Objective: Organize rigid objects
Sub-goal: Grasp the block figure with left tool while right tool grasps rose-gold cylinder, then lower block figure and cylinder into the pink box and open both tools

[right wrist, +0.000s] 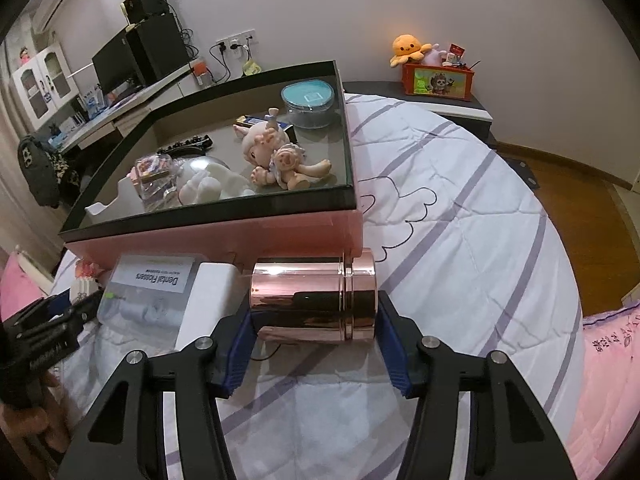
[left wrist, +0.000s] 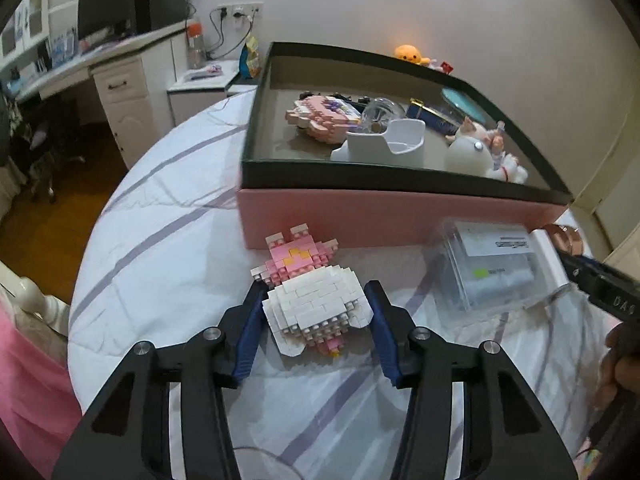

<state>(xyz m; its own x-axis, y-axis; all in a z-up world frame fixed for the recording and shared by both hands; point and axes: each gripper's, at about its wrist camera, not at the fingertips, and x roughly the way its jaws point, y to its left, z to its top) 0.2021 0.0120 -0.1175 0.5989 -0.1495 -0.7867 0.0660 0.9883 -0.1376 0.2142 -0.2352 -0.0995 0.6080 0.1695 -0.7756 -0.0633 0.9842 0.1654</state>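
Bedsheet (left wrist: 168, 216), white with lilac stripes, is your work surface; a desk (left wrist: 80, 64) with a dark monitor sits far left, wood floor beyond. Your pink box (right wrist: 224, 240) with its black rim holds toys already. Your left gripper (left wrist: 314, 312) has its jaws spread around the pink-and-white brick figure (left wrist: 312, 292), lying just near the box wall. Your right gripper (right wrist: 316, 320) straddles a shiny rose-gold canister (right wrist: 314, 300) lying on its side; whether the pads press it, you cannot tell.

Brick figure (left wrist: 316, 304): underside hidden against the bedsheet. My right gripper (left wrist: 600, 284) is cut off at the right frame edge. Floss box (left wrist: 496, 268) small print unreadable.
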